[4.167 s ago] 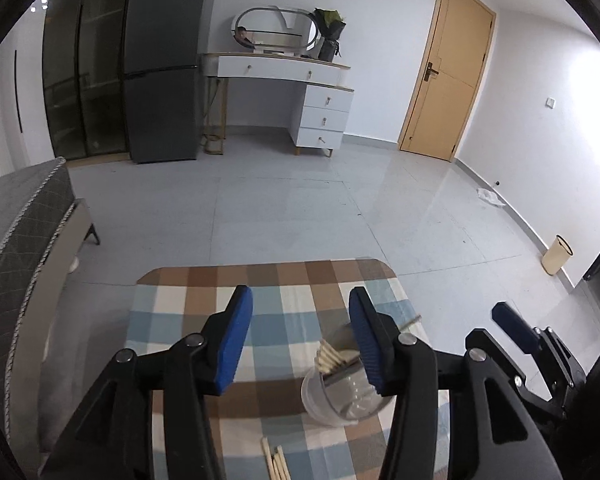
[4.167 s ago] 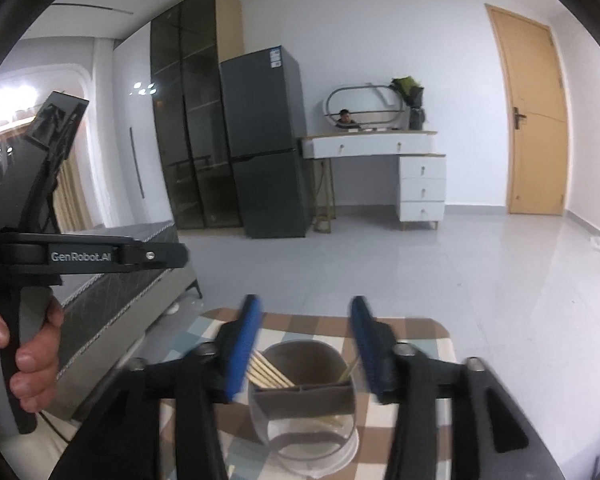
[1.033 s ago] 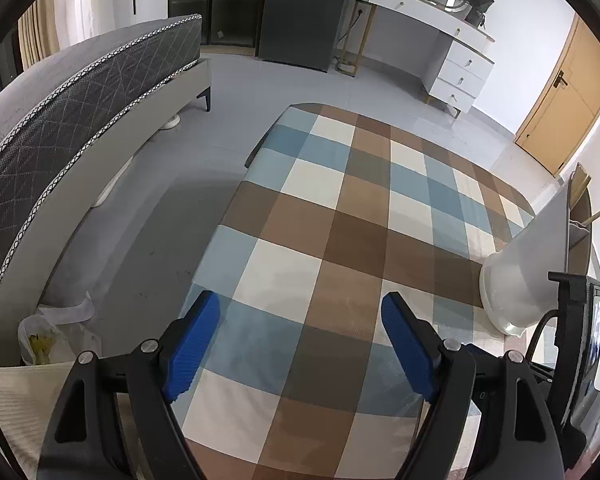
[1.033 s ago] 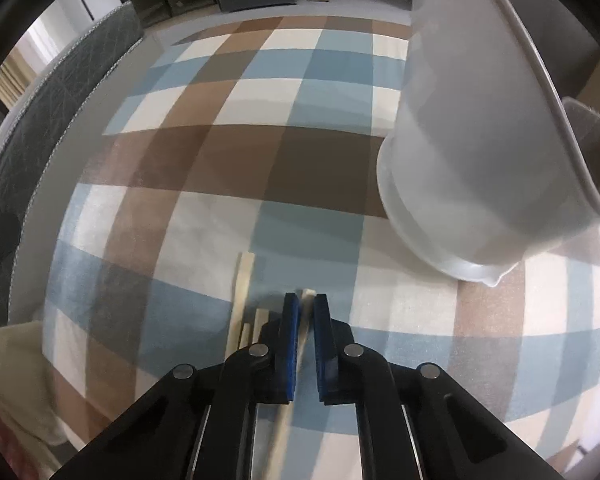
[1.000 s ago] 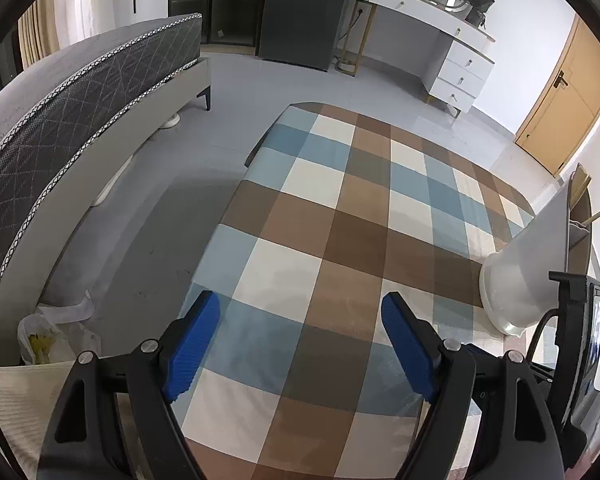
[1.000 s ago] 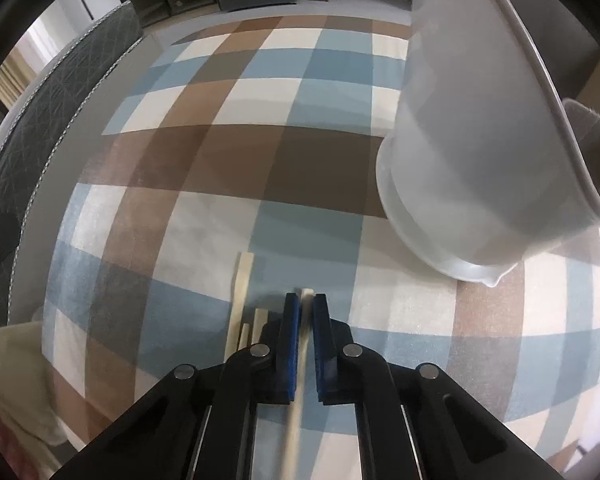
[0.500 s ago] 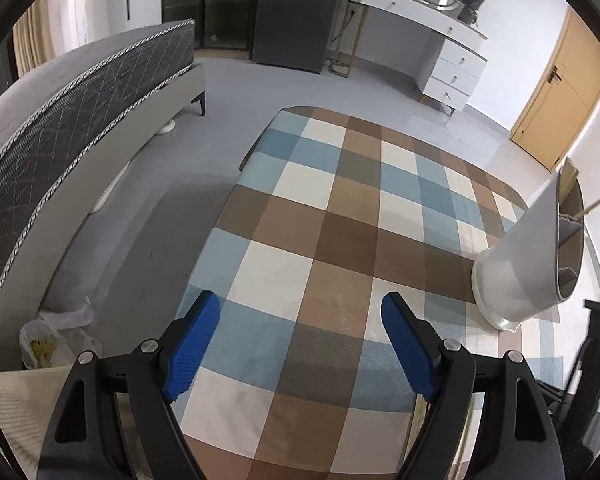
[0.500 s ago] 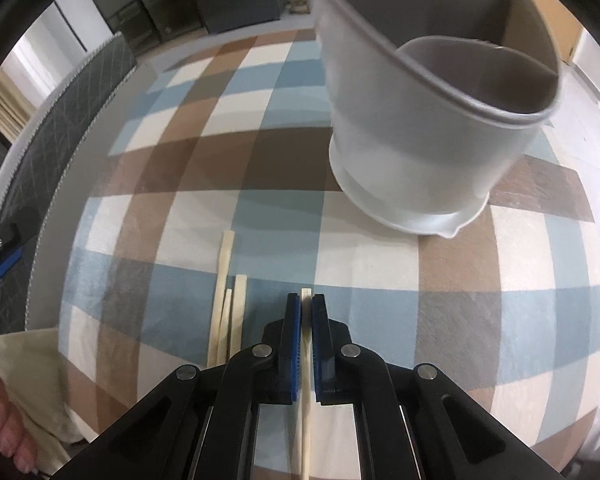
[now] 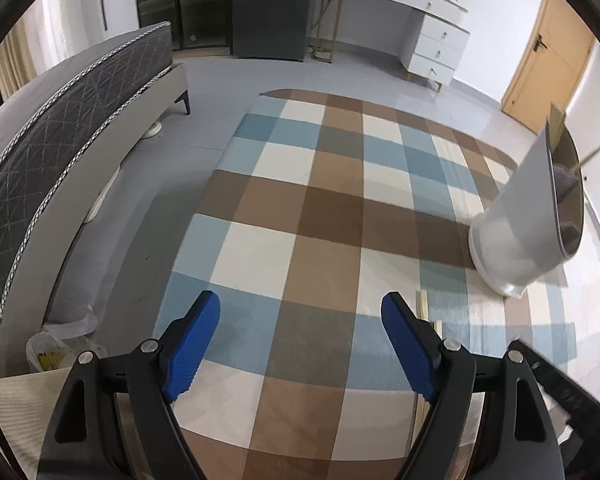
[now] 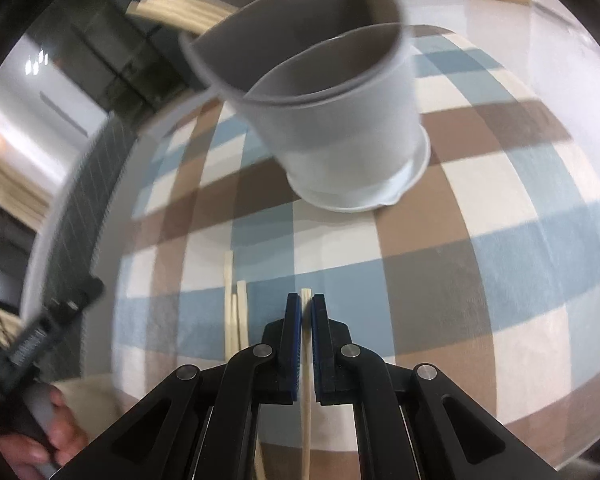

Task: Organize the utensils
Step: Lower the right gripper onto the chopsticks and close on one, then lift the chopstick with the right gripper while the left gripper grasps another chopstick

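Nearest the right wrist camera, the right gripper (image 10: 306, 312) has its fingers (image 10: 294, 344) clamped on one wooden chopstick (image 10: 306, 400), which runs lengthwise between the pads, its tip just past them. Left of it, three loose chopsticks (image 10: 234, 312) lie side by side near the worktop's (image 10: 500, 264) near edge on the checked cloth. Beyond stands a grey divided utensil holder (image 10: 340, 120), with more chopsticks (image 10: 176, 10) in its far compartment. Over the worktop's left part, the left gripper (image 9: 300, 344) has its fingers (image 9: 192, 344) spread wide, holding nothing.
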The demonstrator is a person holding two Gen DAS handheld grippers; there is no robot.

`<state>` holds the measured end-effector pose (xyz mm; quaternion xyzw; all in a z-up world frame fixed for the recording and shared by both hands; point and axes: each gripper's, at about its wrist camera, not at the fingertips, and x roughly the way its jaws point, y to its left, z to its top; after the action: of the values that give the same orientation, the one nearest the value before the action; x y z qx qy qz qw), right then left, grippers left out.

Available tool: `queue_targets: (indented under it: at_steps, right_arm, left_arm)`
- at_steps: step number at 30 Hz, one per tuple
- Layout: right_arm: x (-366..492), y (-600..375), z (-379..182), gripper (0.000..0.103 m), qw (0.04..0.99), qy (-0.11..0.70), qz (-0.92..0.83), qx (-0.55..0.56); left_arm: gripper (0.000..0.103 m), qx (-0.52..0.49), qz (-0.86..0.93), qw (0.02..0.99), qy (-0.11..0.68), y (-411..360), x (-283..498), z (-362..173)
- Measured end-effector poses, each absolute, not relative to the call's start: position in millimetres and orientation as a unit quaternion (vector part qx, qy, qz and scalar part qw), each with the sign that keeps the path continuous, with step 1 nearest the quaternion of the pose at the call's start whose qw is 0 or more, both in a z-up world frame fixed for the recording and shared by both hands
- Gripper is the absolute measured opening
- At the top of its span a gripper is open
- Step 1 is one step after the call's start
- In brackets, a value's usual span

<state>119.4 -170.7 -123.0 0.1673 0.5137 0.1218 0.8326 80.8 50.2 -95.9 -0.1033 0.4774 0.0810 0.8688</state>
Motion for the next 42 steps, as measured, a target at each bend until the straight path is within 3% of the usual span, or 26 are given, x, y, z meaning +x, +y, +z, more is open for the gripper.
queue_targets:
  at_steps: [14,28,35,37,39,40,42]
  right_arm:
    - [114,-223,-139,0.004,0.82,0.471,0.1,0.308]
    - [116,-231,-114,0.004,0.839,0.42,0.106,0.329]
    - [115,-237,-110,0.004,0.84,0.412,0.111,0.337]
    - [114,-236,-108,0.004,0.84,0.41,0.114,0.337]
    - [114,-237,-108,0.004,0.839,0.409,0.116,0.34]
    - [115,-237,-108,0.004,0.839,0.408,0.116,0.34]
    - [114,-237,-107,0.004,0.839,0.407,0.117,0.342]
  left_arm:
    - [0.079,-0.085,0.049,0.837,0.538,24,86,-126]
    - [0.079,-0.039,0.006,0.812,0.582,-32,133,-125]
    - [0.071,-0.013,0.033,0.799,0.6,-40,141,-138]
    - [0.065,-0.023,0.033,0.796,0.604,-40,141,-140]
    - [0.039,-0.023,0.031,0.789,0.614,-41,142,-143]
    - [0.037,-0.024,0.031,0.784,0.619,-41,143,-145]
    - [0.02,-0.035,0.026,0.785,0.618,-41,141,-144]
